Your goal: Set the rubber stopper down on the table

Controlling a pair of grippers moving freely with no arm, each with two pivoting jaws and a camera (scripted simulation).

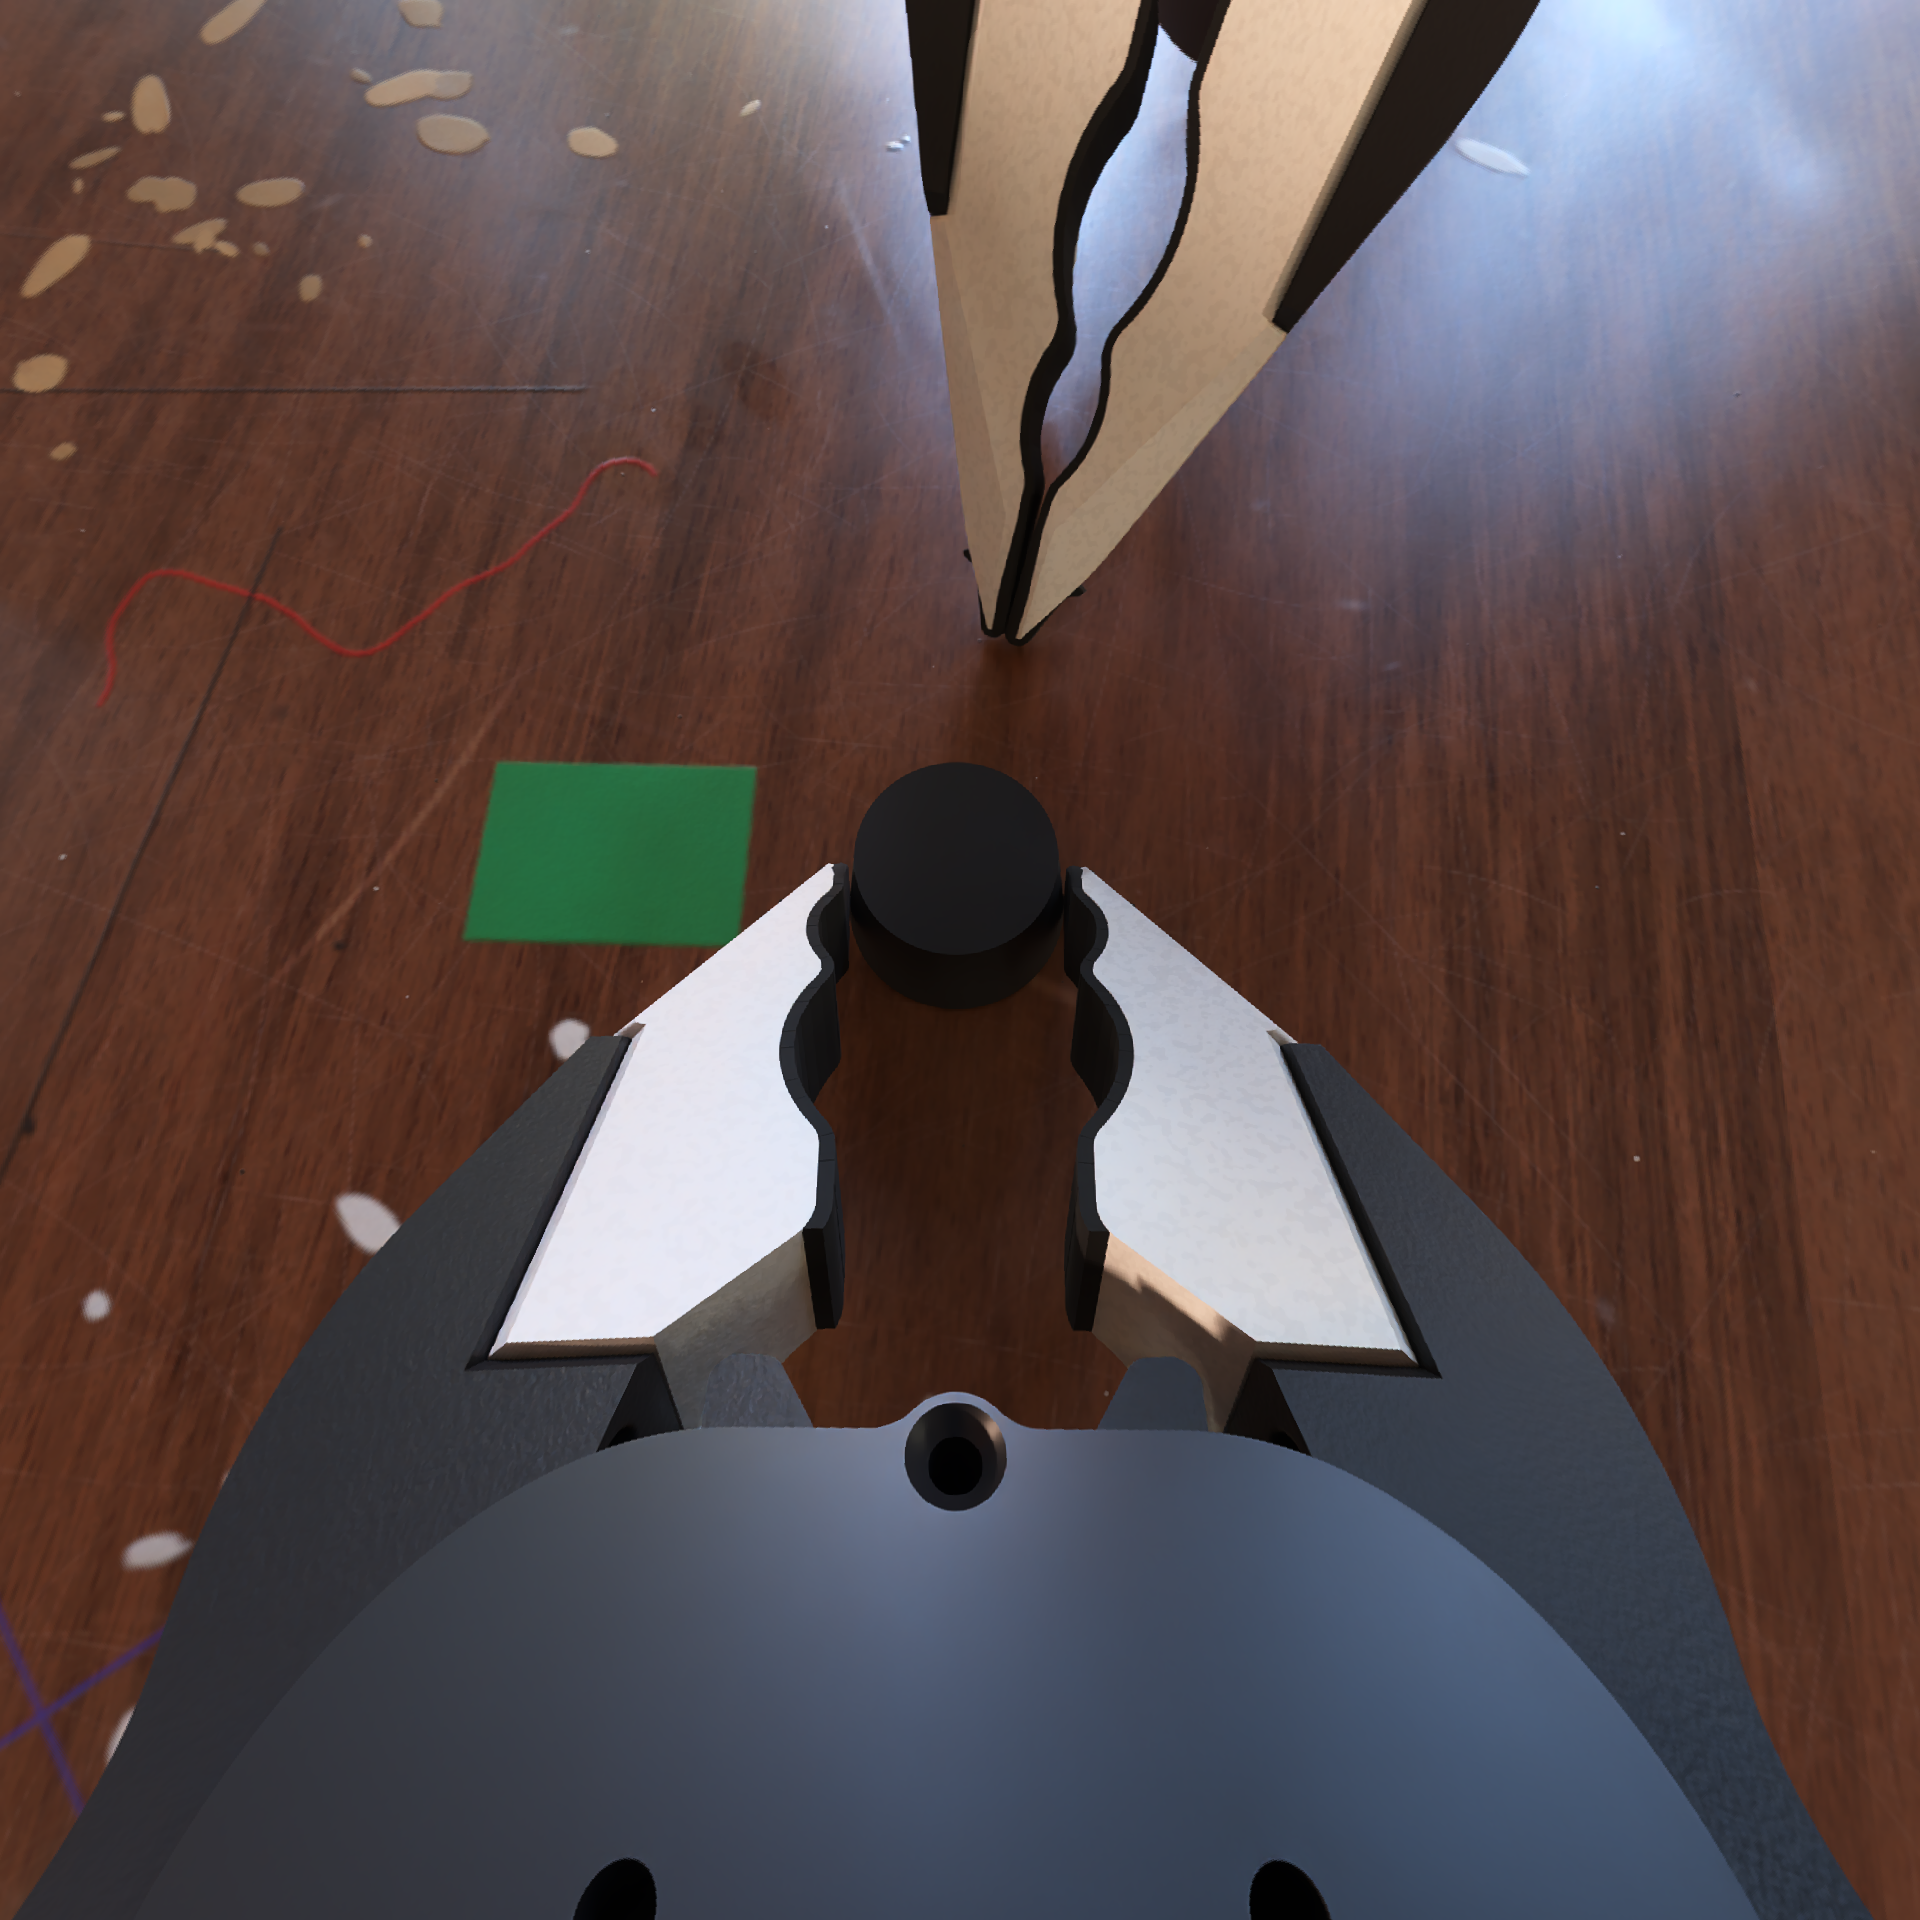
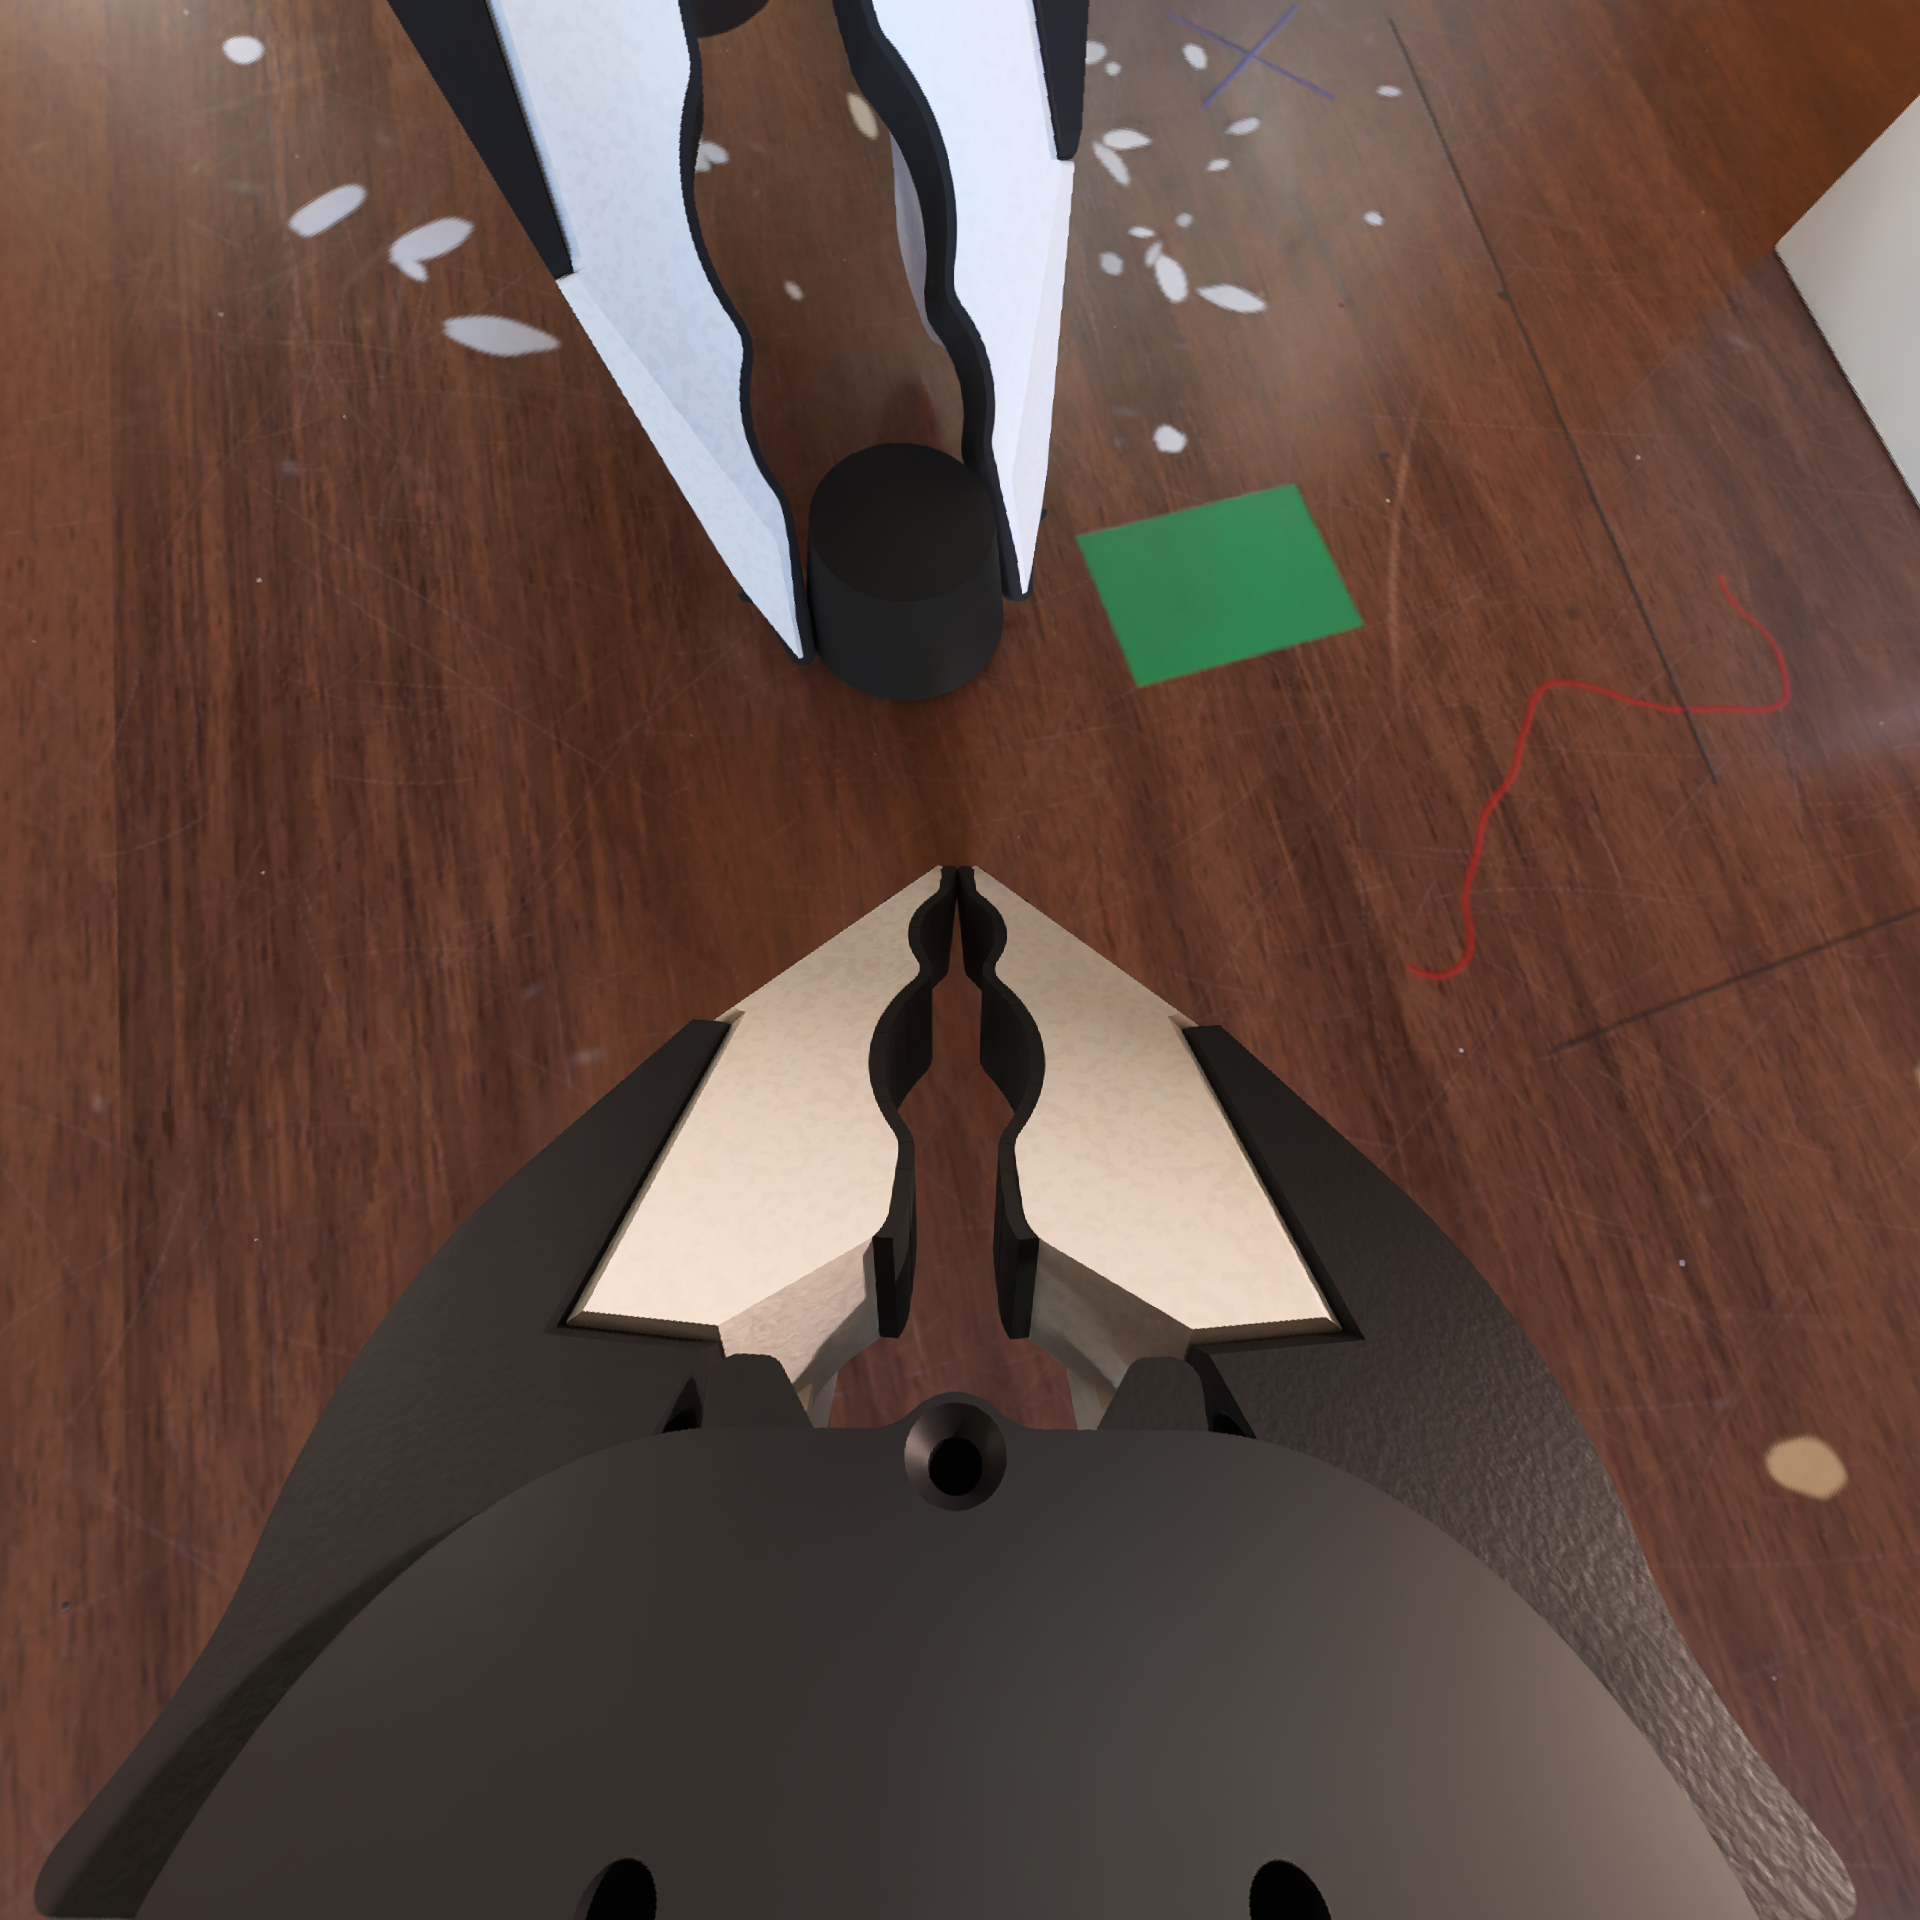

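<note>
The rubber stopper [image 1: 954, 883] is a black tapered plug with its wide flat face toward me. My left gripper [image 1: 956, 883], with white fingers, is shut on the stopper at its fingertips. In the right wrist view the stopper [image 2: 902, 582] sits low between the white fingers [image 2: 675, 343] of the left gripper [image 2: 904, 613], at or just above the wooden table [image 2: 312, 727]; I cannot tell if it touches. My right gripper [image 2: 956, 878], with tan fingers, is shut and empty, tips toward the stopper. It also shows in the left wrist view [image 1: 1006, 632], beyond the stopper.
A green square patch [image 1: 613, 852] lies flat on the table just left of the stopper, also in the right wrist view [image 2: 1216, 582]. A red thread [image 1: 364, 613] and pale flecks [image 1: 260, 156] lie farther off. A white block edge [image 2: 1860, 260] is at the far right.
</note>
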